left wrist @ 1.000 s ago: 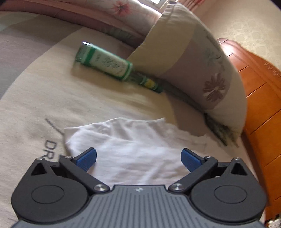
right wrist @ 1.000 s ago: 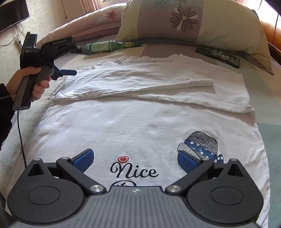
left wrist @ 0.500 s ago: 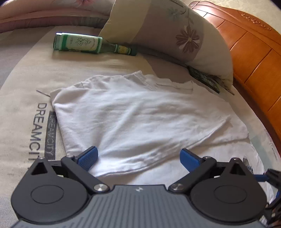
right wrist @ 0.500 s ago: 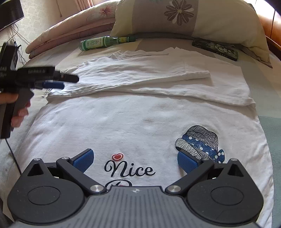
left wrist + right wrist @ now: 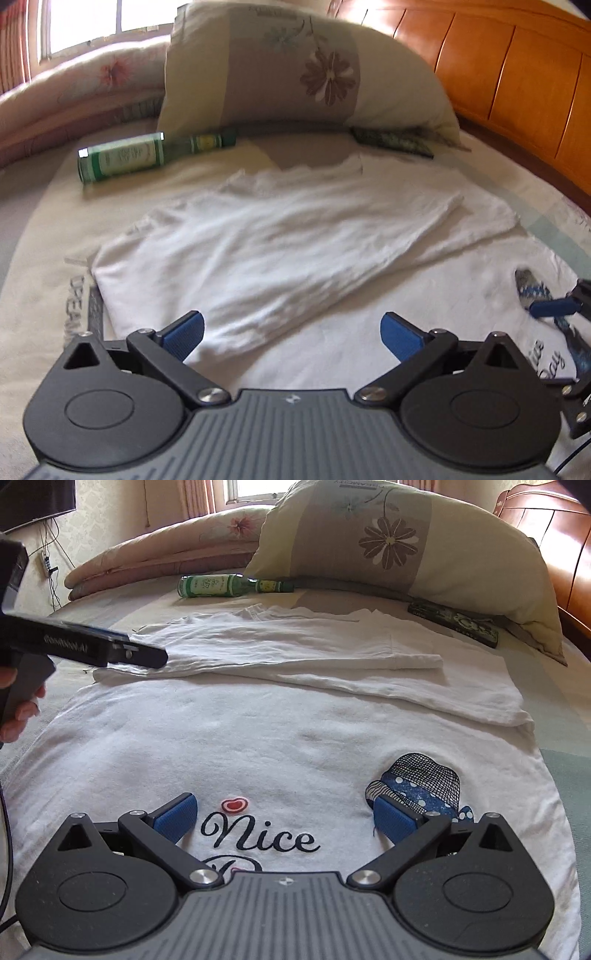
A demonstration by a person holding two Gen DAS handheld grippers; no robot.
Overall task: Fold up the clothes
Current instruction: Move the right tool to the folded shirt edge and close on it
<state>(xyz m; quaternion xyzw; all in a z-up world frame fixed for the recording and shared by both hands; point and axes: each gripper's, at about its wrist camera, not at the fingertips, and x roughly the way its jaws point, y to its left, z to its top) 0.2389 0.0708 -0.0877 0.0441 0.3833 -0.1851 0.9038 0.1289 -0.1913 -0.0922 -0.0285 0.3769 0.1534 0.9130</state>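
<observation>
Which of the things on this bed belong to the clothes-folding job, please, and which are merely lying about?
Belongs to the job:
- white T-shirt, sleeves folded in
- left gripper, open
- right gripper, open

Just lying about:
- green bottle
- flowered pillow
- dark flat packet by the pillow
- folded quilt

A white T-shirt lies spread across the bed, its upper part folded over. A green bottle, a flowered pillow and a dark flat box rest beyond it.
</observation>
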